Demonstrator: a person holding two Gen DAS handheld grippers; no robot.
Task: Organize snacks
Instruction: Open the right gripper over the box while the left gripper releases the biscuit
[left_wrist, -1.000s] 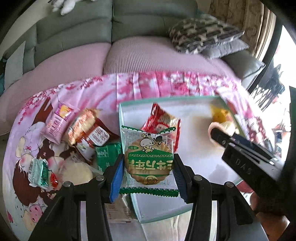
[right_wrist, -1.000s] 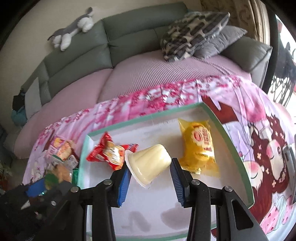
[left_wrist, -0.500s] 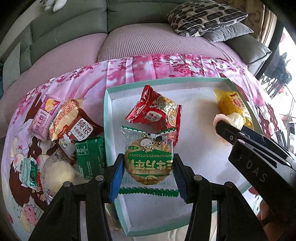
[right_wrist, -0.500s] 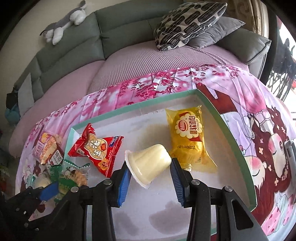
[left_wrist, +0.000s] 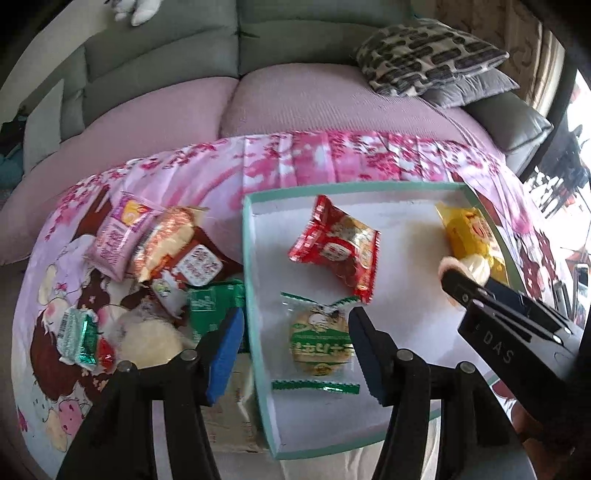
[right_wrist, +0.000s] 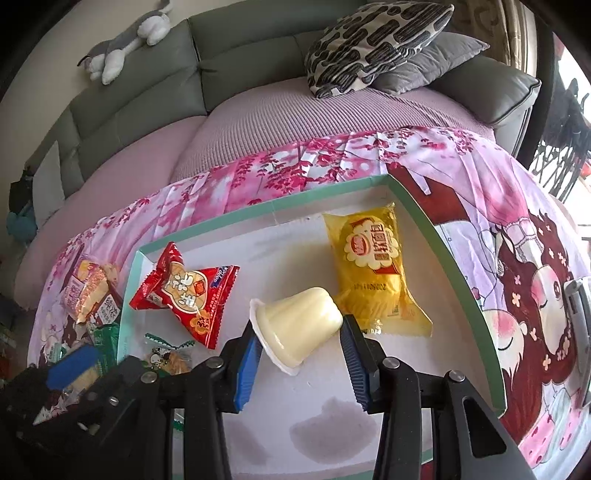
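Left tool (left_wrist: 295, 354) is opening; green cracker pack (left_wrist: 319, 341) is lying free between its pads on the tray (left_wrist: 258, 369) floor, lower centre of frame. Right tool (right_wrist: 299, 354) is clamping a pudding cup (right_wrist: 295, 326) above the tray, beside the yellow pack (right_wrist: 373, 266). Red pack (left_wrist: 338, 247) is lying mid-tray.

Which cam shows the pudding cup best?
Right wrist: the pudding cup lies on its side between the right claw's pads, fully visible. Left wrist shows only a sliver of it behind that claw.
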